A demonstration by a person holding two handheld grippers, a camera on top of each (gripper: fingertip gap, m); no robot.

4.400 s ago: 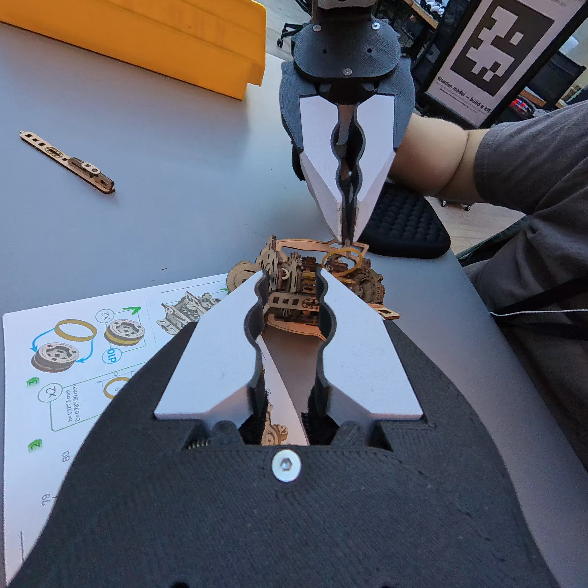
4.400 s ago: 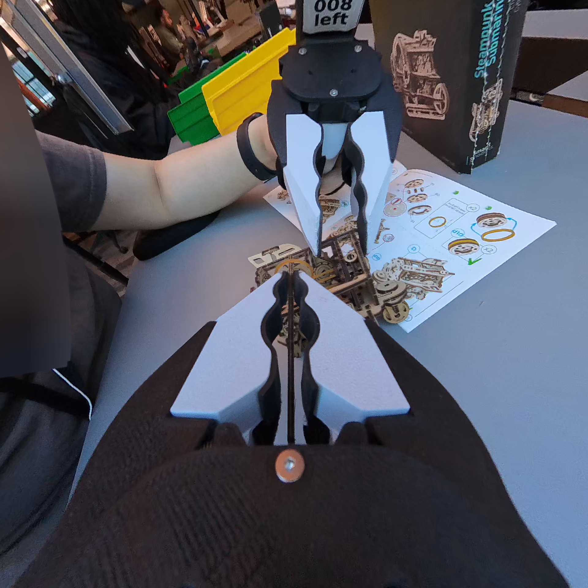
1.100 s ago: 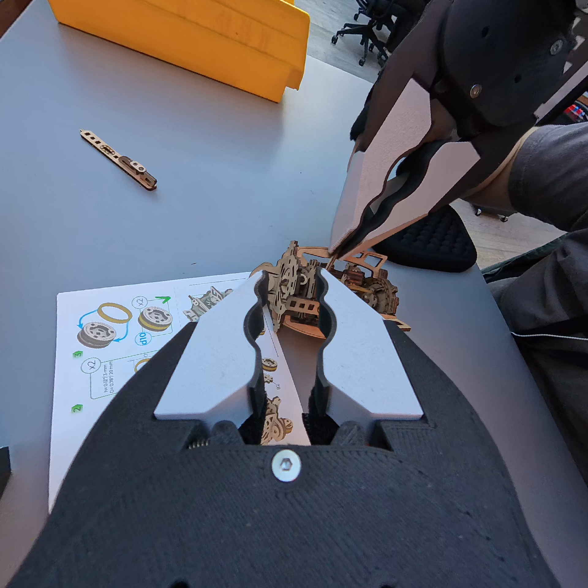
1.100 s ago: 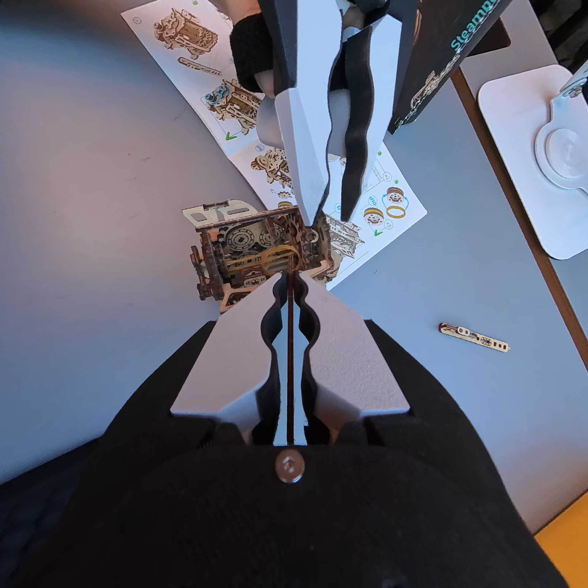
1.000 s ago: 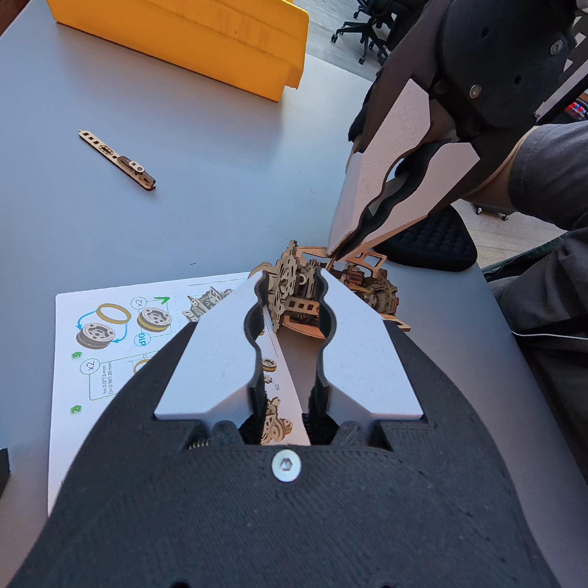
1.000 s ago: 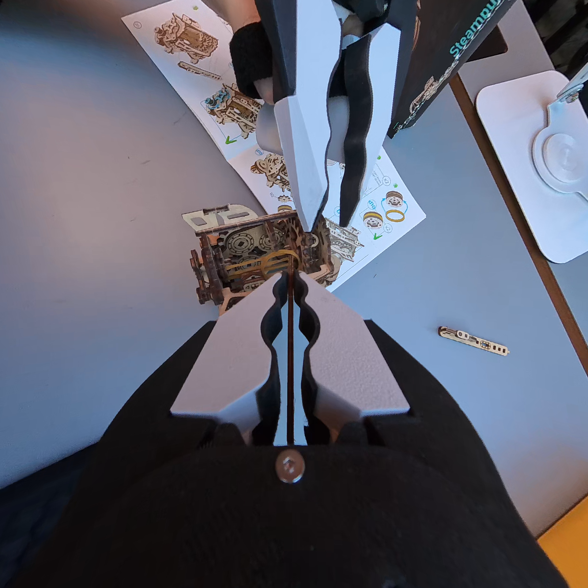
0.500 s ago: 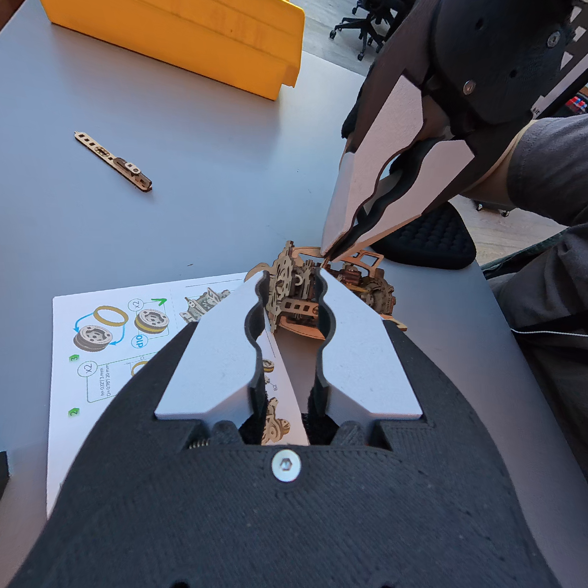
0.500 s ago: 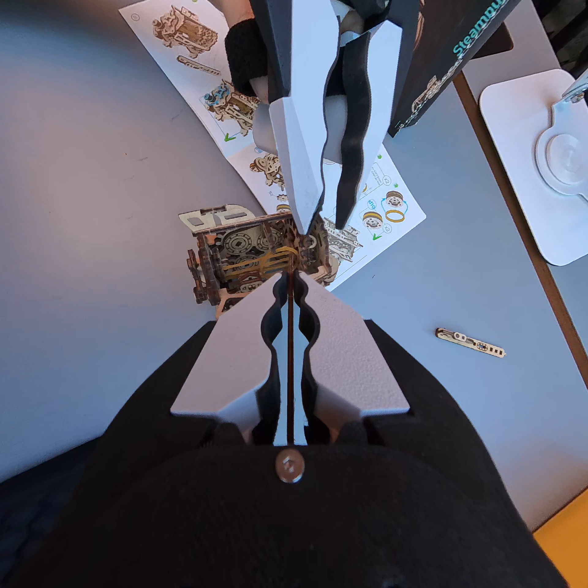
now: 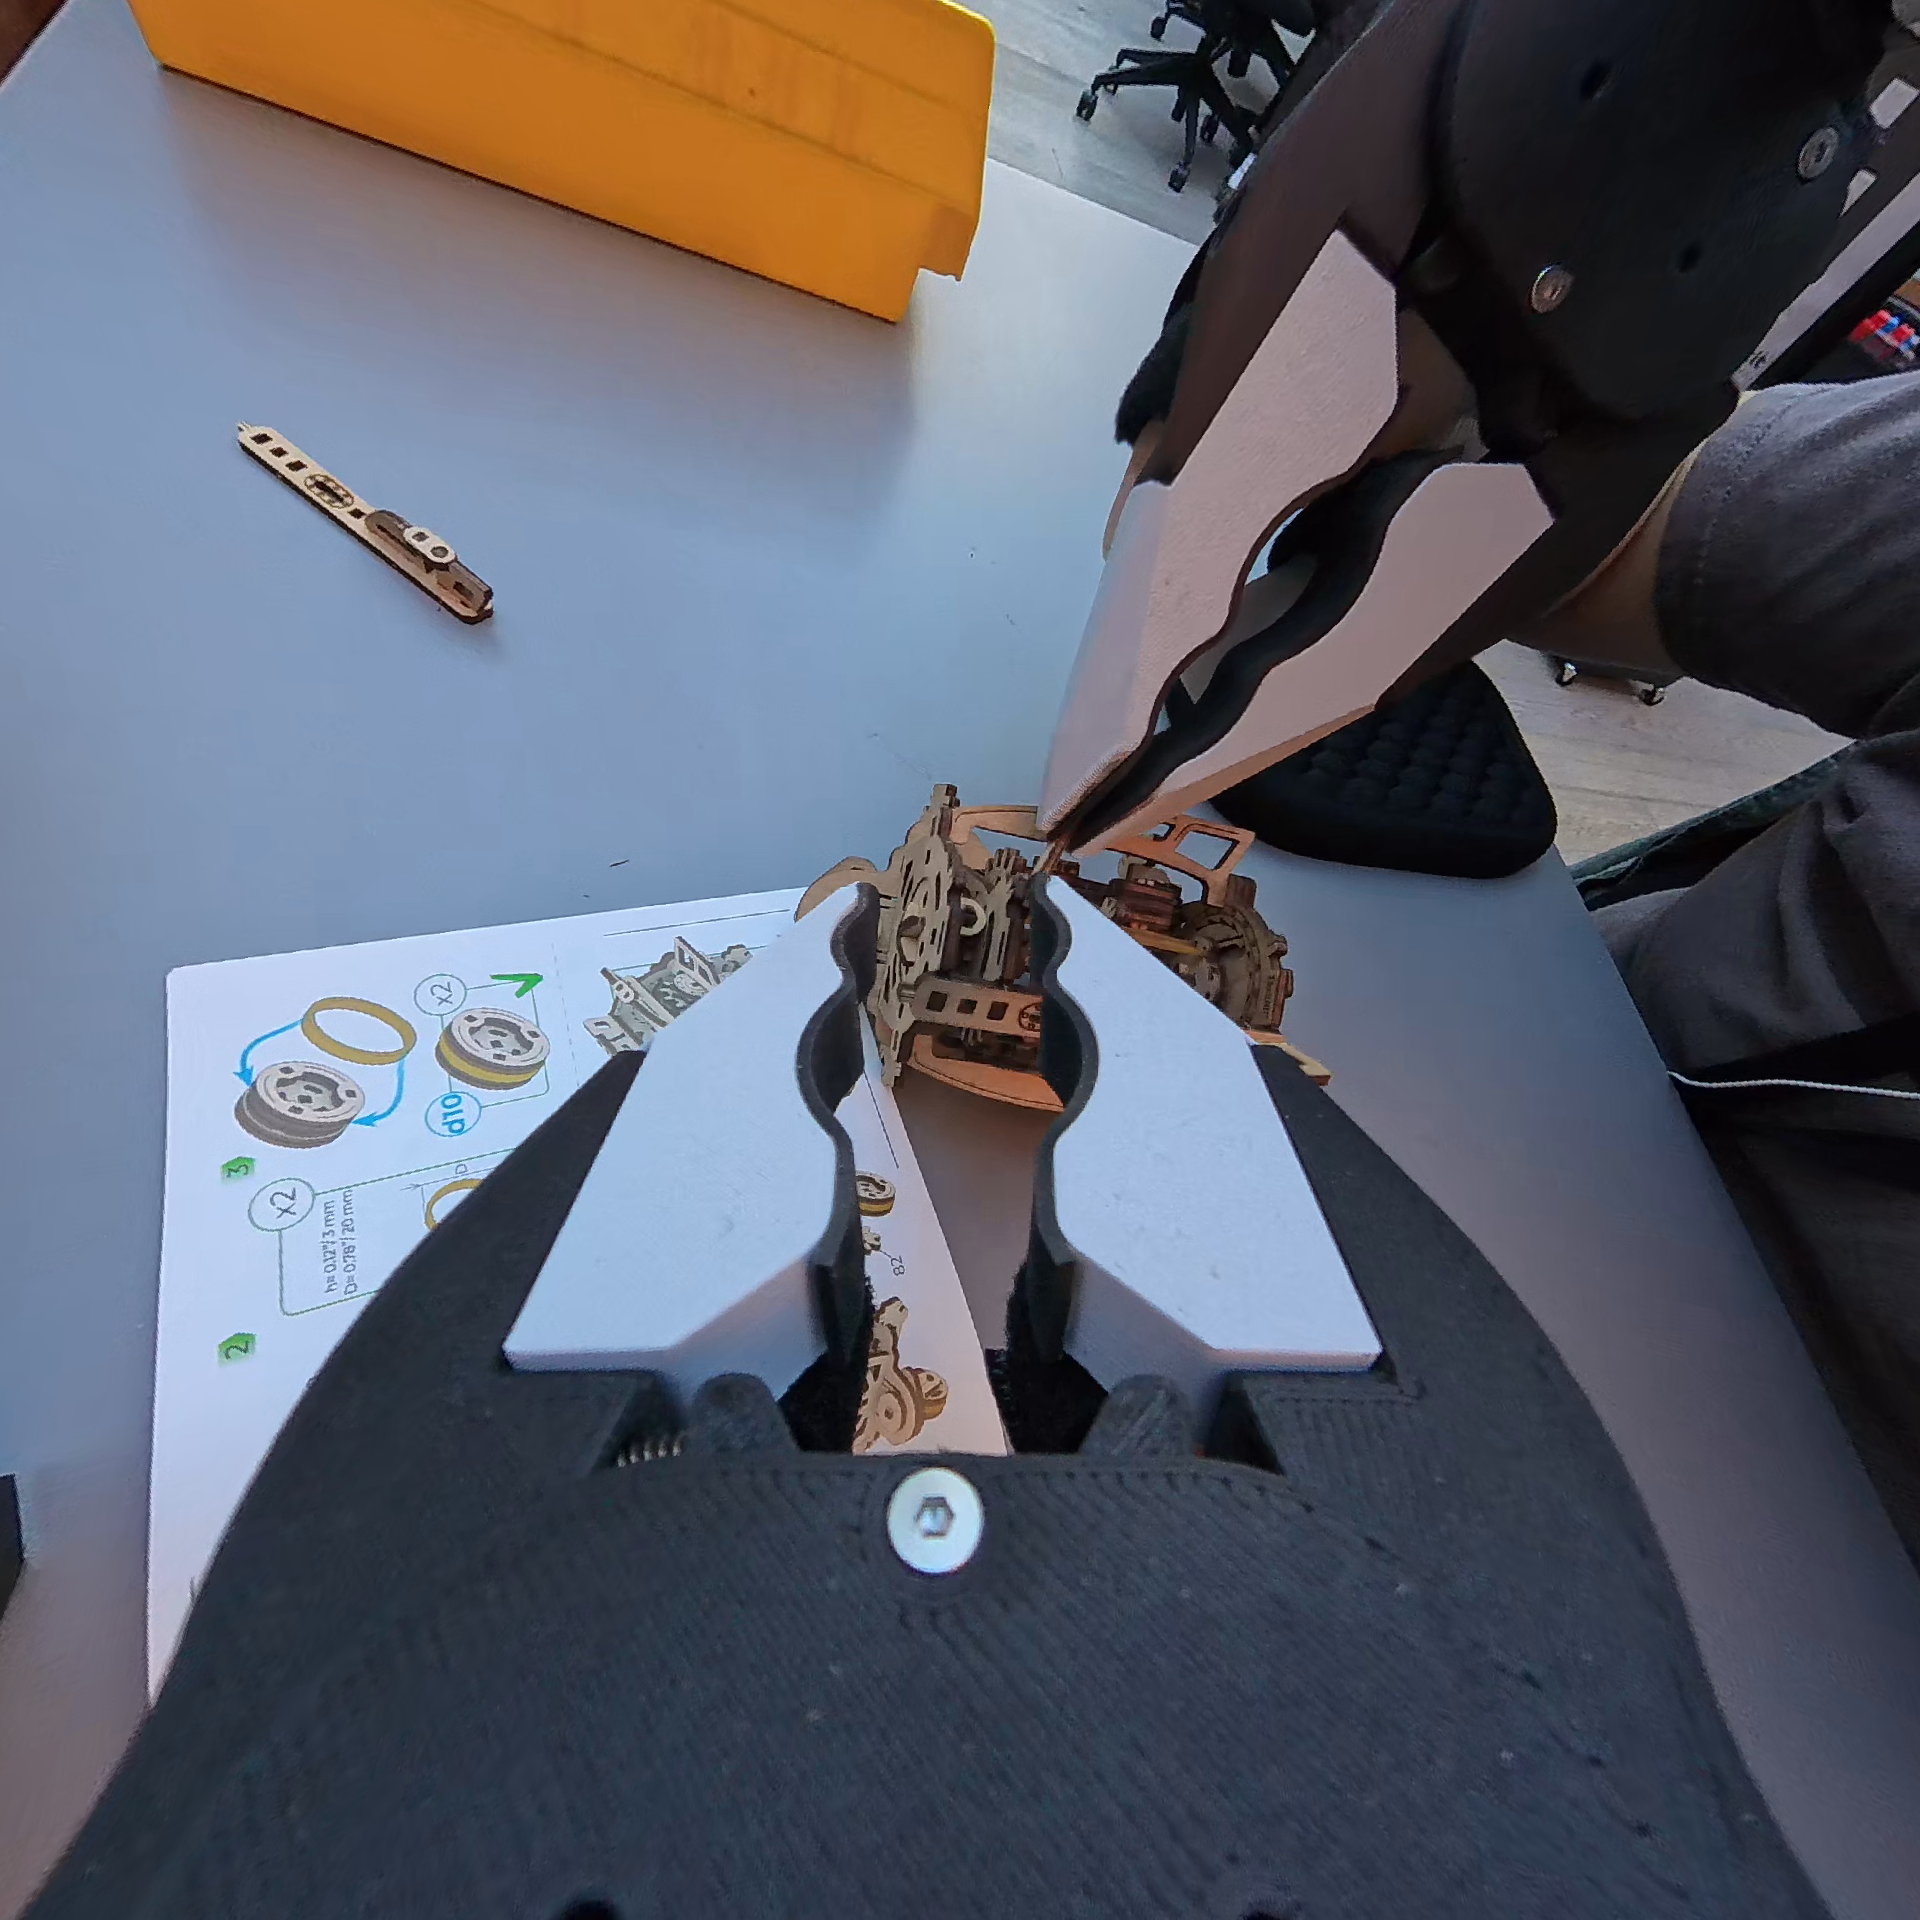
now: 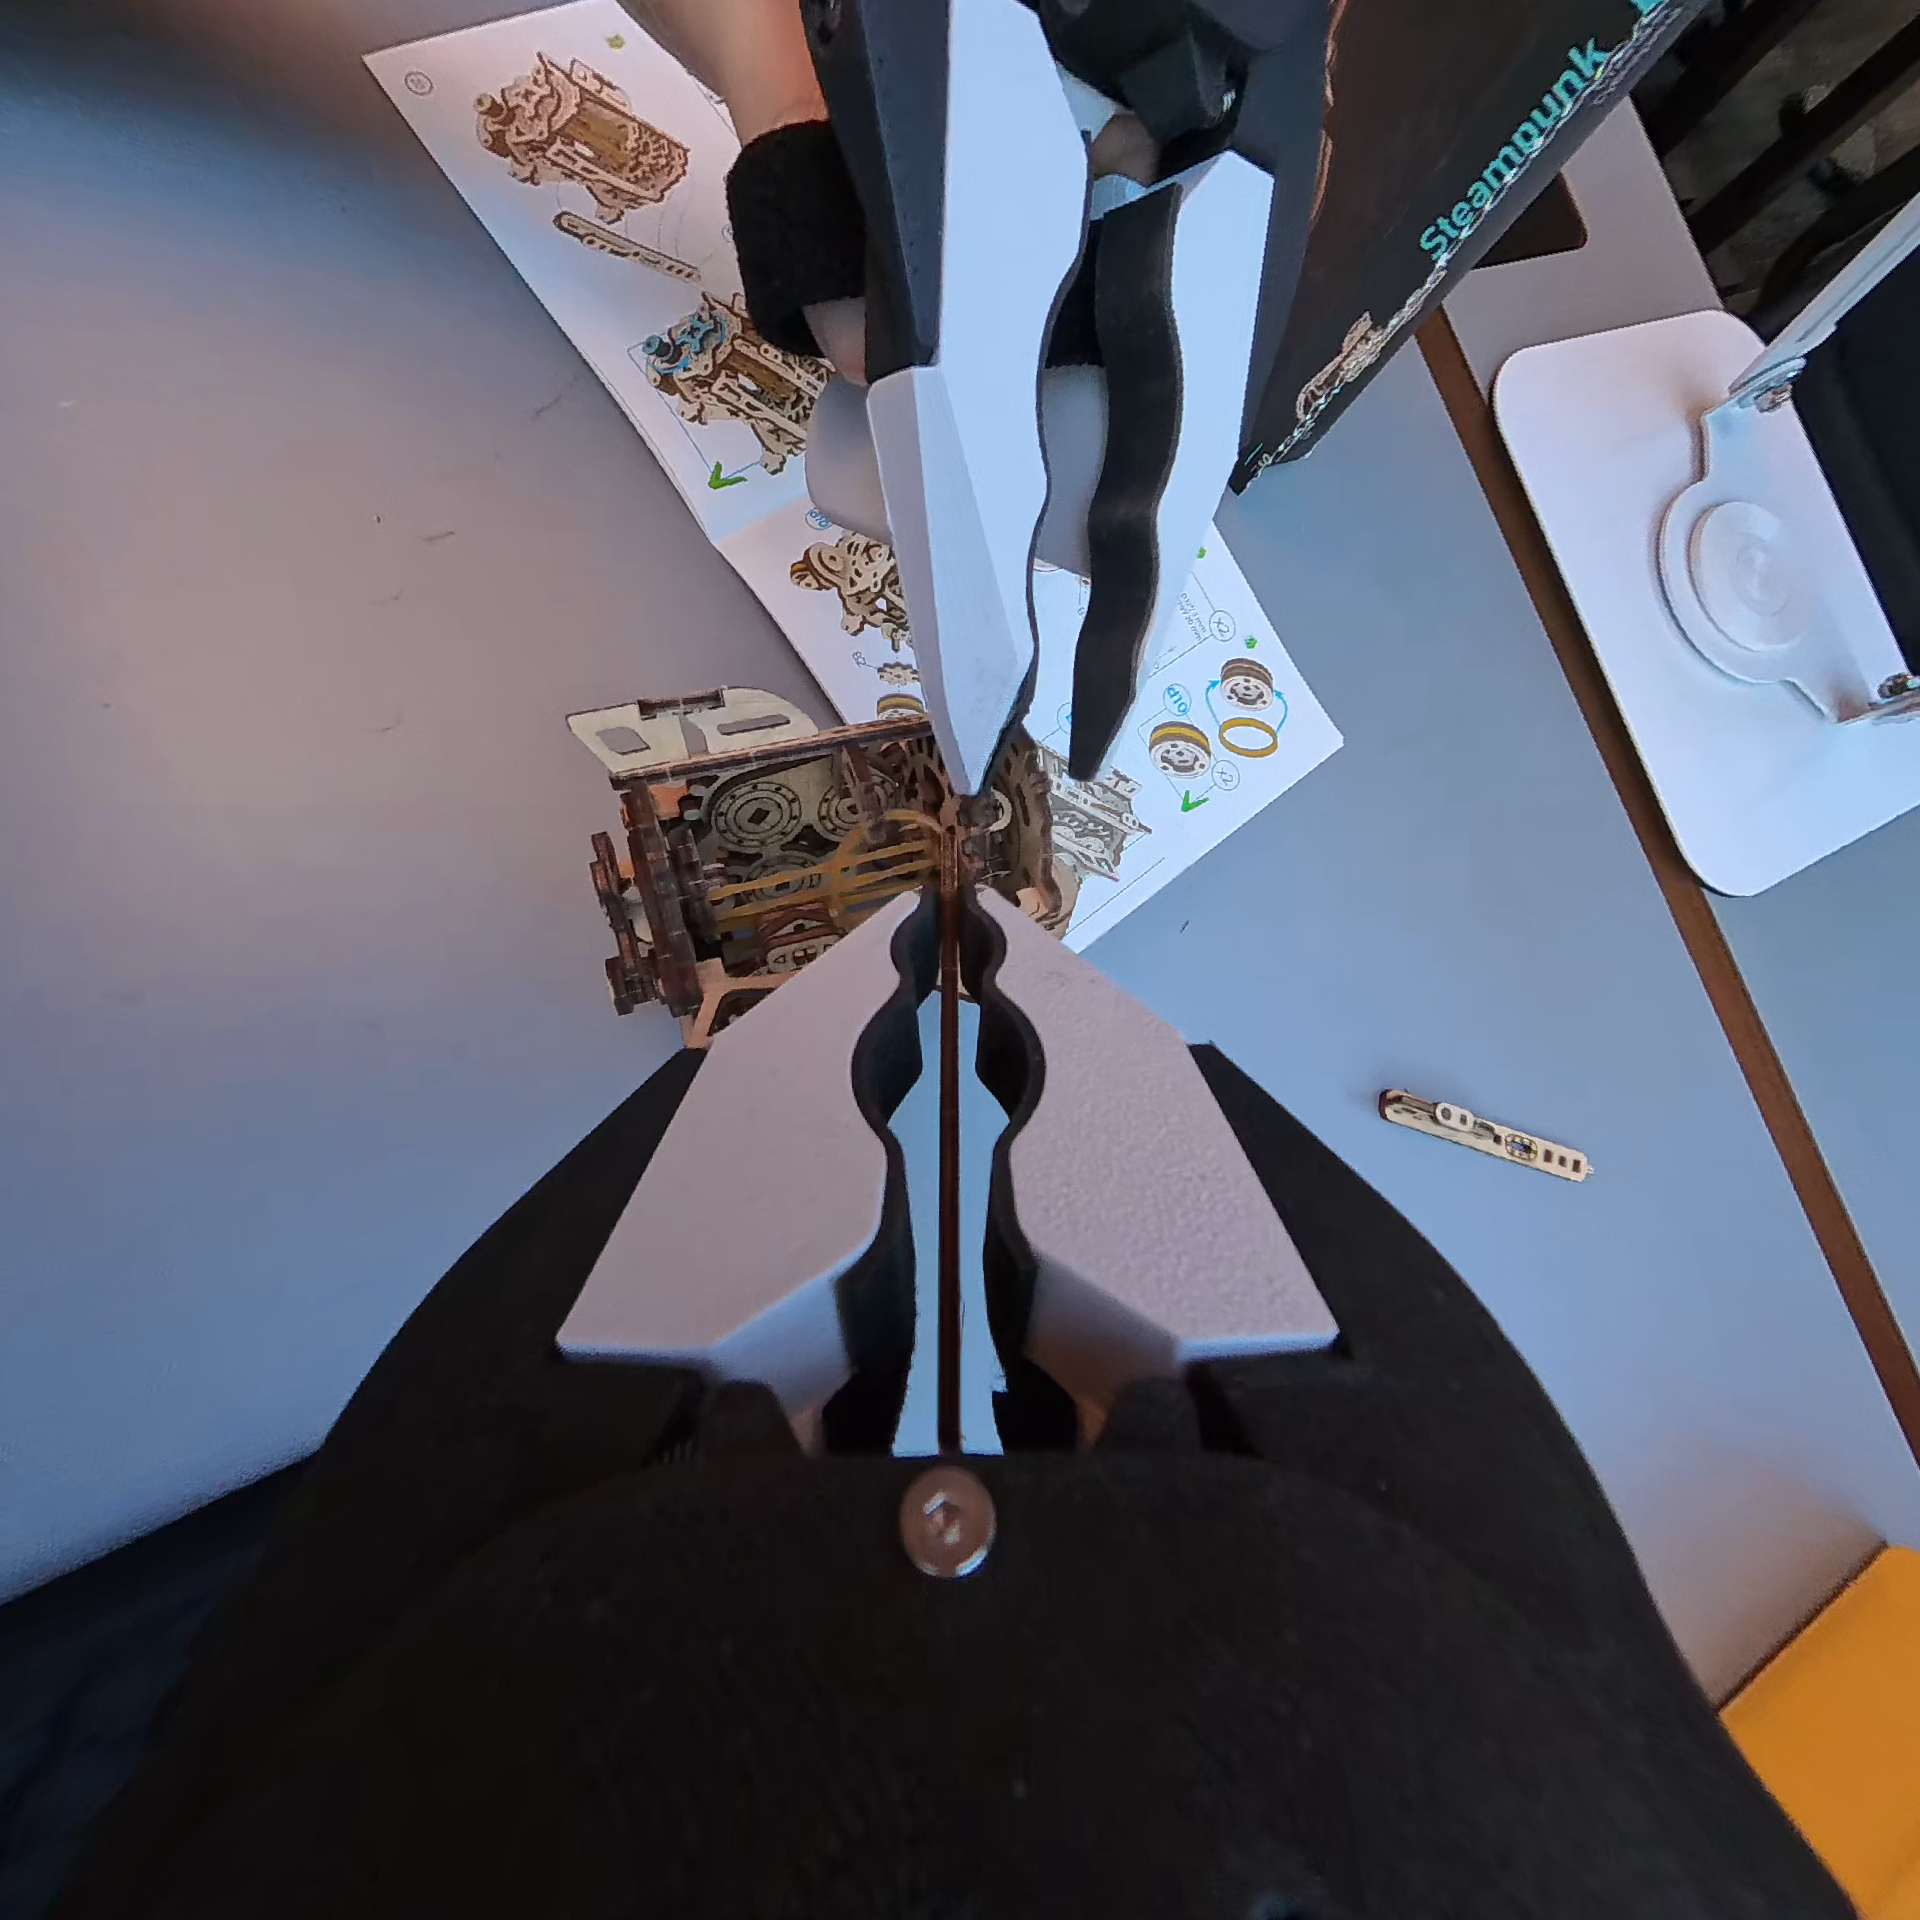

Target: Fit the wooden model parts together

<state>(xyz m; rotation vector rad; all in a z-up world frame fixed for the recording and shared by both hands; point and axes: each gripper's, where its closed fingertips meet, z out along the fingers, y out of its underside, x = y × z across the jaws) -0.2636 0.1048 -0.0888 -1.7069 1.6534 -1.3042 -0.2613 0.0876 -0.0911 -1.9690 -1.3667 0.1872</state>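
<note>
A partly built wooden model (image 9: 966,977) of gears and plates stands on the grey table at the edge of an instruction sheet (image 9: 343,1091). My left gripper (image 9: 945,904) is shut on the model's end plate and gears and steadies it. It also shows in the right wrist view (image 10: 1029,774). My right gripper (image 10: 945,904) is shut on a thin dark wooden stick (image 10: 948,1143) that runs between its pads. The stick's tip touches the top of the model (image 10: 748,852). A yellow rubber band (image 10: 821,878) is stretched from there across the gears. The right gripper (image 9: 1065,831) comes down from the upper right.
A loose slotted wooden strip (image 9: 364,520) lies apart on the table, also in the right wrist view (image 10: 1481,1132). A yellow bin (image 9: 623,135) stands at the back. A dark kit box (image 10: 1434,208), a white stand base (image 10: 1662,623), a black dimpled pad (image 9: 1392,769) and a person's arm (image 9: 1787,540) are near. My two grippers' fingertips are within a few centimetres of each other.
Since the earliest frames my right gripper has swung from facing the left one to above the model, and the band now lies stretched across the gears. In the last second both grippers barely moved.
</note>
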